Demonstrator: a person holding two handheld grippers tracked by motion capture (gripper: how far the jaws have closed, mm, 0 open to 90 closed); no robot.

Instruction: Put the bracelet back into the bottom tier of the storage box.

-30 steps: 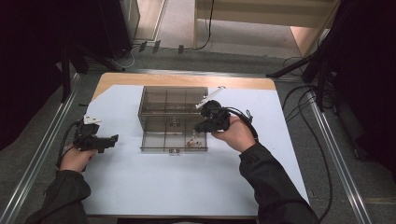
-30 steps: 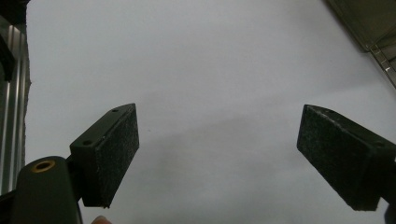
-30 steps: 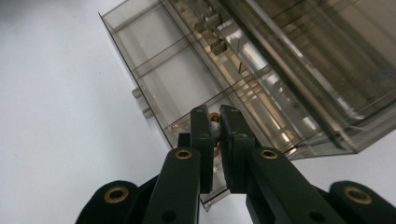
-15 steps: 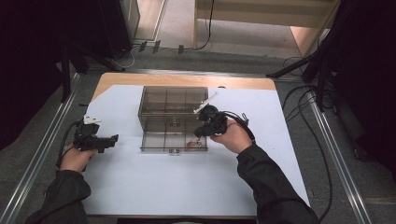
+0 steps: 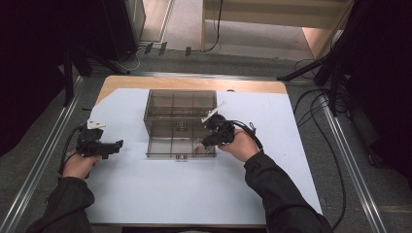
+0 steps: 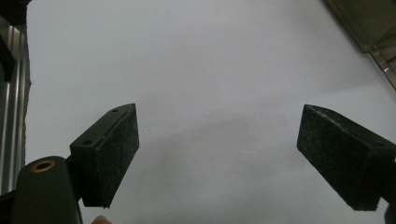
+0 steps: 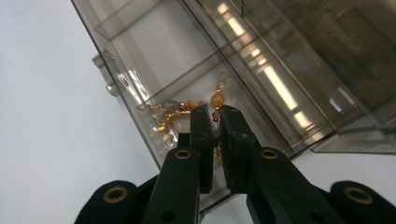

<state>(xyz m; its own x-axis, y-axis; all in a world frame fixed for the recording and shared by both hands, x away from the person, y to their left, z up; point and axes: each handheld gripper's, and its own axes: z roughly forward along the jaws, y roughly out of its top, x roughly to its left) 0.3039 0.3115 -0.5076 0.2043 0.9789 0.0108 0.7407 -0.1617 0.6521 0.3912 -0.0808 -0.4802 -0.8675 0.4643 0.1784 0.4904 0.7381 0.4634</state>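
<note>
1. At the far left of the high view, my left hand [image 5: 77, 162] holds the left tool [image 5: 114, 144] low over the white worktop [image 5: 160, 194], pointing toward the middle. It sits well apart from the box.
2. In the left gripper view, that tool [image 6: 219, 154] stands wide, both black pads [image 6: 114, 151] spread with bare white worktop [image 6: 196, 70] between them. A corner of the box [image 6: 369, 23] shows at the upper right edge of that view.
3. In the middle of the worktop stands a clear smoky compartment box [image 5: 180, 124], divided into a grid of cells, with a small latch on its near wall.
4. In the near-right cell of that box lies a tangle of orange and gold beads [image 5: 199, 147]; in the right gripper view the bead string [image 7: 173, 114] lies against the box's near wall [image 7: 116, 88].
5. My right hand [image 5: 240, 144] holds the right tool [image 5: 206, 141] at the box's near-right corner, tilted down into that cell.
6. In the right gripper view the right tool [image 7: 215, 114] is drawn narrow, its jaws pinching a thin part of the bead string, with a round orange bead [image 7: 217, 99] just beyond the tips.
7. A black cable [image 5: 255, 136] trails from the right tool across the worktop toward the right.
</note>
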